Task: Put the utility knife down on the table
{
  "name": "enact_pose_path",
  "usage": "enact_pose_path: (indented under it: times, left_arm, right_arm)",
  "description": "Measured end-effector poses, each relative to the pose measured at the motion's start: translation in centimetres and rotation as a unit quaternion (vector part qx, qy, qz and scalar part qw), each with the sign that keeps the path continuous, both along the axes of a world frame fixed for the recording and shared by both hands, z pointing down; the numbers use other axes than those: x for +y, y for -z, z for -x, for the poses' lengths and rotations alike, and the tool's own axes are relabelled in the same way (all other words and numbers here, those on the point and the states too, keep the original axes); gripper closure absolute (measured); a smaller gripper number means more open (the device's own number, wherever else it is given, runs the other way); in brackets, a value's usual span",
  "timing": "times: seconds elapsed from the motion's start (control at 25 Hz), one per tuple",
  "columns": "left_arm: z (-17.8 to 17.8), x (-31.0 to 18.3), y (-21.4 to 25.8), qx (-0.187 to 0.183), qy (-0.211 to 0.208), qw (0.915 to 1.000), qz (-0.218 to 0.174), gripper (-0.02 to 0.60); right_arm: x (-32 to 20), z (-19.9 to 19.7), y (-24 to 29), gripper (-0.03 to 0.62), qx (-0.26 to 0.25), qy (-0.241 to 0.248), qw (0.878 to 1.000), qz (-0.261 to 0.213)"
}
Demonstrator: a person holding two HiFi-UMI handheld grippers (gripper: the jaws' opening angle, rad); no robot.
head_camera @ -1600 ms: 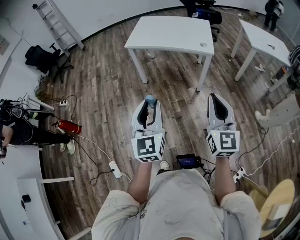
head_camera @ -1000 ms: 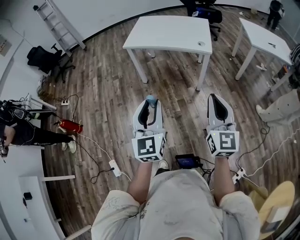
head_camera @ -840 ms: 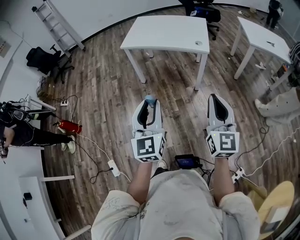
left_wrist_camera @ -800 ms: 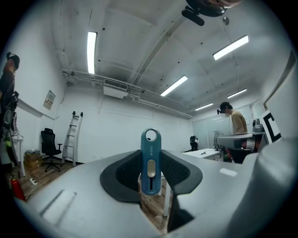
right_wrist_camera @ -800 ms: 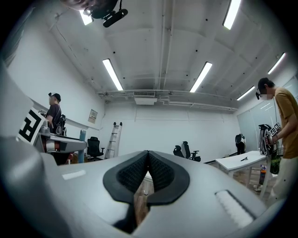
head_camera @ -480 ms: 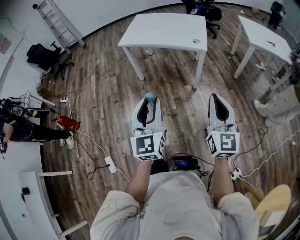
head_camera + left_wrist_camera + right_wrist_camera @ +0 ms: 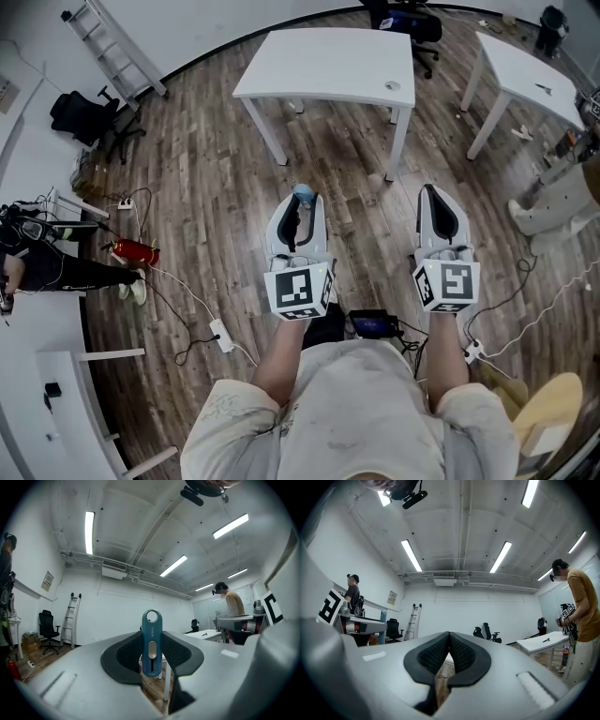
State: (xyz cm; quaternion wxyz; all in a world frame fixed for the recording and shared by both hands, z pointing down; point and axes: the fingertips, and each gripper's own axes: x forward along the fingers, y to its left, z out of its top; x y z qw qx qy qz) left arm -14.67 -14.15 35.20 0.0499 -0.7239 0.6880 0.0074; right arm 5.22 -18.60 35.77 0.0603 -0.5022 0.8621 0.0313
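Left gripper (image 7: 299, 204): my jaws are pinching the utility knife (image 7: 152, 641), partly spread. Knife is standing upright, ring end pointing up. Right gripper (image 7: 449, 638): jaws are pressing together.

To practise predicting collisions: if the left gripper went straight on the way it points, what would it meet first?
Probably the white table ahead: the left gripper, shut on the utility knife, points level toward it over the floor. Depth is hard to judge.
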Motion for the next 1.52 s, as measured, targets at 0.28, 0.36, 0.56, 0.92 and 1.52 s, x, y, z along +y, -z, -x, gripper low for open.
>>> enact_pose_path:
  times: [0.28,0.36,0.56,0.92,1.52]
  left_arm:
    - [-0.3,0.1,-0.1,0.004,0.000,1.0000,0.002,0.437]
    - [-0.5,0.1,0.0,0.005,0.000,1.0000,0.001,0.437]
    - [-1.3,0.2,0.2,0.005,-0.004,1.0000,-0.002,0.437]
    - [-2.4,0.2,0.3,0.010,-0.010,0.9999,-0.004,0.437]
    - [-3.4,-0.1,0.6,0.018,-0.030,0.9994,-0.003,0.437]
  right_arm:
    - [0.1,-0.3,0.1,0.588,0.008,-0.001,1.000,0.000]
    - [0.2,-0.4,0.2,0.588,0.011,-0.002,1.000,0.001]
    - [0.2,-1.0,0.3,0.588,0.015,-0.006,1.000,0.002]
    - [0.1,-1.6,0.4,0.588,0.024,-0.009,1.000,0.004]
    - [0.7,-2.3,1.0,0.588,0.033,-0.025,0.999,0.003]
